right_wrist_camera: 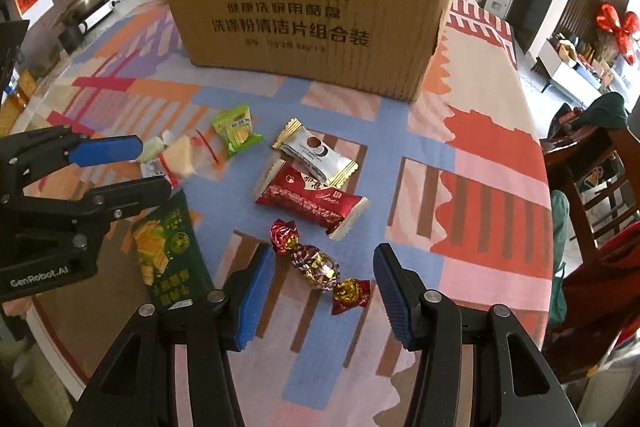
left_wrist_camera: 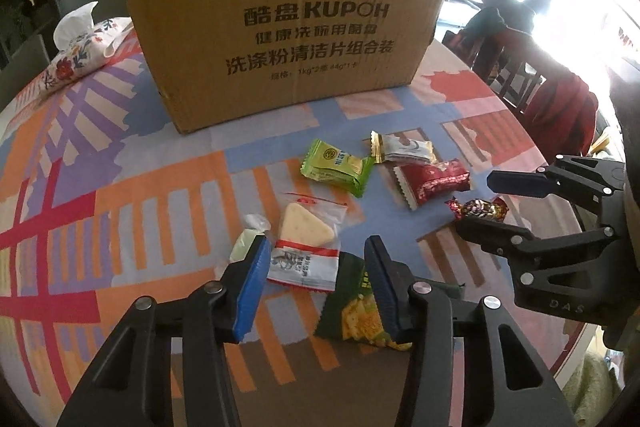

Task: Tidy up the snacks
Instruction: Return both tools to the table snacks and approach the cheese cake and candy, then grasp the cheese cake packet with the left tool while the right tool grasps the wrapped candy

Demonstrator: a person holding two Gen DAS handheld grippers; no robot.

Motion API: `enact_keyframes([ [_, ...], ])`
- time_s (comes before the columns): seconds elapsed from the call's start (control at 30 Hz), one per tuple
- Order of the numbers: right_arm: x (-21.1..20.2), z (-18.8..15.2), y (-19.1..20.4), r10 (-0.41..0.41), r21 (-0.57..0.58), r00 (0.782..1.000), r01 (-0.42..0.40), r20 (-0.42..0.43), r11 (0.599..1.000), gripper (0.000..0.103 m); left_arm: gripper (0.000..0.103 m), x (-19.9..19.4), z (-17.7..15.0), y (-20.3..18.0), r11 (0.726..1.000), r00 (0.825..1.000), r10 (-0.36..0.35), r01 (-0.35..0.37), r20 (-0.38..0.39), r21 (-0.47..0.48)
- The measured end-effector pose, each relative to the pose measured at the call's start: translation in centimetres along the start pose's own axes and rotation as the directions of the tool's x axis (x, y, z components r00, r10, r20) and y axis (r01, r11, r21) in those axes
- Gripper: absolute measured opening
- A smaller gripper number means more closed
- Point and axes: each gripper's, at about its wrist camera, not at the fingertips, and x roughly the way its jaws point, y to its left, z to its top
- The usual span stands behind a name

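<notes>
1. Bright blocks of orange, blue and pink cover the cloth on the table, and small snacks lie loose on it.
2. Nearest, the right gripper points down with its fingers spread apart. A shiny foil candy lies between them, but they do not press on it yet.
3. The left gripper also points down, fingers parted. A white and red packet sits between them, not squeezed. A dark green cracker bag lies partly under one finger.
4. I think both hands are at the pick-up step. Next, each should go lower and close gently on one snack only, so the left does not catch the bag too.
5. A little farther sit a clear bag with a pale triangle snack, a red packet, a white packet with gold ends and a light green packet.
6. Farthest stands a big cardboard box. Only its side shows, so I cannot tell what is inside. It looks like the place for the snacks.
7. A tissue pack lies beside the box.
</notes>
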Motion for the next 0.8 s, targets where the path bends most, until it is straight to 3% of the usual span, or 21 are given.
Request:
enact_keyframes([
  [0.1, 0.2, 0.0, 0.2, 0.008, 0.002, 1.000, -0.008, 0.004, 1.000, 0.051, 0.047, 0.4, 0.2, 0.2, 1.000, 1.000, -0.013, 0.013, -0.001, -0.002],
  [0.17, 0.4, -0.1, 0.4, 0.019, 0.006, 1.000, -0.019, -0.003, 1.000, 0.041, 0.047, 0.7, 0.2, 0.2, 1.000, 1.000, -0.021, 0.021, -0.006, -0.001],
  [0.57, 1.0, 0.3, 0.7, 0.088, 0.044, 0.996, -0.089, 0.009, 0.995, 0.027, 0.047, 2.5, 0.7, -0.1, 0.999, 1.000, 0.011, -0.010, -0.028, 0.030],
  [0.6, 1.0, 0.4, 0.8, 0.092, 0.046, 0.996, -0.093, 0.010, 0.995, 0.027, 0.046, 2.5, 0.7, 0.0, 1.000, 0.999, 0.014, -0.014, -0.030, 0.027],
  [0.63, 1.1, 0.4, 0.9, 0.102, 0.050, 0.995, -0.103, 0.012, 0.993, 0.026, 0.037, 2.5, 0.7, 0.0, 1.000, 1.000, 0.017, -0.017, -0.025, 0.023],
  [0.8, 0.9, 0.7, 1.3, 0.124, 0.064, 0.992, -0.125, 0.031, 0.990, 0.021, 0.034, 1.9, 0.6, 0.3, 1.000, 1.000, 0.015, -0.015, -0.006, 0.013],
])
